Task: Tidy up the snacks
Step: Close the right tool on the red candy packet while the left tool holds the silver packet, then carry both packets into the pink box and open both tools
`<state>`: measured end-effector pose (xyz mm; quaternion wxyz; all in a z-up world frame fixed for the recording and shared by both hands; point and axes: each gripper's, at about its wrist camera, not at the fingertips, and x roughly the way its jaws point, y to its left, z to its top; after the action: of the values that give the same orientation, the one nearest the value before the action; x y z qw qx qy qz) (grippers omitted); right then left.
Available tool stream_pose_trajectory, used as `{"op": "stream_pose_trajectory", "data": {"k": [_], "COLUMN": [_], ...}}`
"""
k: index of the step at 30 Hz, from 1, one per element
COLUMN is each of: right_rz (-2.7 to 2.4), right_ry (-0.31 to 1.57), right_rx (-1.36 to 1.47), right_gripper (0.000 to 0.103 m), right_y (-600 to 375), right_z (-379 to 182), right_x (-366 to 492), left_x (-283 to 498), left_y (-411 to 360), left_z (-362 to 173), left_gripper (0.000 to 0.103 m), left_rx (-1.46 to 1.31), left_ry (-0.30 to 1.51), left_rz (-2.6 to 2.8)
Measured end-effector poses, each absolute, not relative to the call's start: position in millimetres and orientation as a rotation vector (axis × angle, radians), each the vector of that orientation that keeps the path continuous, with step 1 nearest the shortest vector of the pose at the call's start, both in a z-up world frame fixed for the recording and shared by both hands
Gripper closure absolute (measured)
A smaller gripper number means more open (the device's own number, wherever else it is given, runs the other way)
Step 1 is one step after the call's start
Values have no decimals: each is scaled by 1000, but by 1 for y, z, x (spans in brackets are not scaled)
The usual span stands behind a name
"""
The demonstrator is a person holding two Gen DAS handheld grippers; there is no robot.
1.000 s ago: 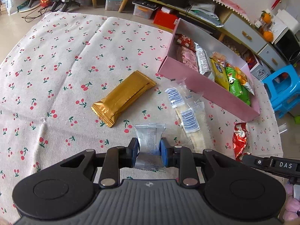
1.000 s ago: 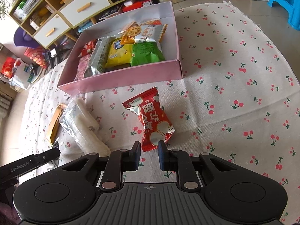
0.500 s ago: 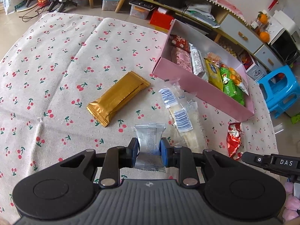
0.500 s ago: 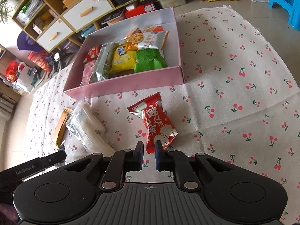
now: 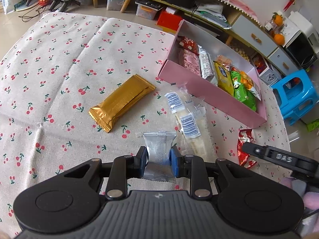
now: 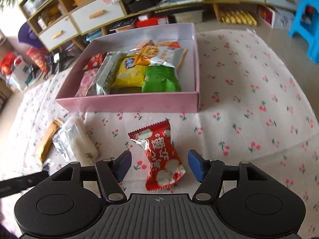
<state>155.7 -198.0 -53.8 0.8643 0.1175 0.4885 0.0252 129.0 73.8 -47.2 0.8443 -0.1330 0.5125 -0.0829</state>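
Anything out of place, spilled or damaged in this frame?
Nothing is spilled or torn. Three snacks lie loose on the cloth outside the pink box: the gold bar, the clear rice-cracker packs and the red candy packet. The left gripper holds a silver packet.

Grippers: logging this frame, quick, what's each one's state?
Left gripper: closed on the silver snack packet.
Right gripper: open, fingers either side of the red snack packet, not gripping.

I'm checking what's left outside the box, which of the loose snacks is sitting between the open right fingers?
The red packet; it lies on the cloth between the right gripper fingers, unlike the gold bar and clear packs.
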Motion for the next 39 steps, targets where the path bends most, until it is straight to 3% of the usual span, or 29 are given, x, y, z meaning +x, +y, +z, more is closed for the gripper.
{"op": "stream_pose_trajectory", "data": {"k": [8, 11, 25, 39], "right_rz": [28, 25, 74, 124], "right_ry": [1014, 1008, 1124, 1035], "right_rx": [97, 57, 408, 620], "right_gripper": [45, 69, 71, 71], "right_y": [-184, -182, -203, -215], "right_z": [-72, -71, -52, -17], "right_x": [157, 155, 144, 140], "left_x": [129, 128, 123, 134], "left_y": [76, 76, 72, 66], "left_z": [-45, -43, -29, -7], "left_gripper": [80, 80, 80, 80], "left_rx": [-285, -290, -314, -367], "left_ry": [1079, 1075, 1040, 987], "left_rz": [-179, -184, -220, -278]}}
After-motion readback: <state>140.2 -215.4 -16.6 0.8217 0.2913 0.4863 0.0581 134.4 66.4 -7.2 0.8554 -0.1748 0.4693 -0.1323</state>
